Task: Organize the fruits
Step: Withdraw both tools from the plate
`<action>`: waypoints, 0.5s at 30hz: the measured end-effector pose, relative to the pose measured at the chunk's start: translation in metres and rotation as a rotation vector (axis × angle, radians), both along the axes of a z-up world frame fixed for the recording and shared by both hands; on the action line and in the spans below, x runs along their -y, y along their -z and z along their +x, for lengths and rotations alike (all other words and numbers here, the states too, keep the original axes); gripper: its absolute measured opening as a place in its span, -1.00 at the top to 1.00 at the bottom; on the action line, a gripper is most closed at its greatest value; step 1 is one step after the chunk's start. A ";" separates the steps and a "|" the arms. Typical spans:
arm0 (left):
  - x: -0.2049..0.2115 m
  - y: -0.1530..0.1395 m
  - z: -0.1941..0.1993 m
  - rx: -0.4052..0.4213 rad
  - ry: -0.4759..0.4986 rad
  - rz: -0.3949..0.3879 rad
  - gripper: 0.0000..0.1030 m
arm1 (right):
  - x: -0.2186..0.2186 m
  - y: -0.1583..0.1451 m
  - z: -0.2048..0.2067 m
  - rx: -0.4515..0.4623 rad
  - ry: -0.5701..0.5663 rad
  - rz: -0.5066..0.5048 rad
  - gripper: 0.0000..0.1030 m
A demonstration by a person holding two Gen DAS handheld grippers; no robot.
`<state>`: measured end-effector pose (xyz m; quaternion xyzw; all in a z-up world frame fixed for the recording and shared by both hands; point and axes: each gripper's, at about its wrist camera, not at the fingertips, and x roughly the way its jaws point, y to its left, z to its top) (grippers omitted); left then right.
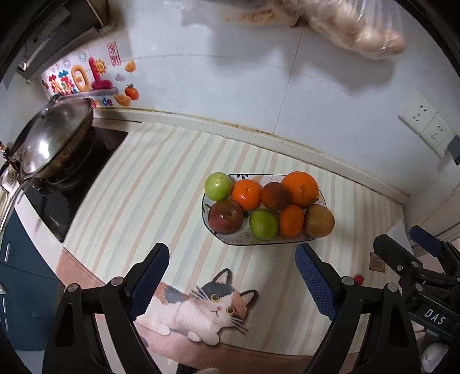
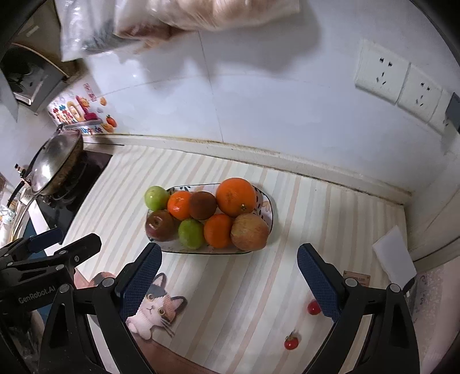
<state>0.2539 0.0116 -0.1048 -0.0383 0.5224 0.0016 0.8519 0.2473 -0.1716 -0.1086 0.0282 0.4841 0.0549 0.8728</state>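
Note:
A patterned oval plate (image 1: 233, 241) (image 2: 266, 201) on the striped counter mat holds several fruits: green apples (image 1: 218, 185) (image 2: 156, 197), oranges (image 1: 300, 188) (image 2: 236, 196), red apples (image 1: 225, 216) (image 2: 249, 232) and a dark brown fruit (image 1: 275, 195) (image 2: 202, 205). My left gripper (image 1: 232, 256) is open and empty, just in front of the plate. My right gripper (image 2: 230, 256) is open and empty, in front of the plate's right end. Two small red tomatoes (image 2: 291, 341) (image 2: 313, 307) lie on the mat near my right gripper. The right gripper also shows in the left wrist view (image 1: 408, 244).
A lidded wok (image 1: 49, 138) sits on a black stove (image 1: 72, 184) at the left. A cat picture (image 1: 207, 307) marks the mat's front edge. Wall sockets (image 2: 396, 83) are on the tiled wall. A white paper (image 2: 395, 259) lies at the right. Plastic bags (image 2: 201, 14) hang above.

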 end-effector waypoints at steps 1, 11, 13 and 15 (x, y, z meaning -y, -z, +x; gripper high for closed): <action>0.001 -0.005 -0.006 0.009 0.002 0.001 -0.74 | 0.000 -0.003 -0.004 0.005 -0.001 0.003 -0.89; 0.004 -0.033 -0.040 0.073 0.008 0.015 -0.74 | 0.001 -0.033 -0.044 0.057 -0.014 0.016 -0.89; 0.005 -0.037 -0.045 0.086 0.008 0.015 -0.74 | 0.001 -0.038 -0.050 0.071 -0.017 0.008 -0.89; 0.006 -0.041 -0.050 0.095 0.010 0.014 -0.74 | 0.001 -0.043 -0.055 0.079 -0.021 0.010 -0.89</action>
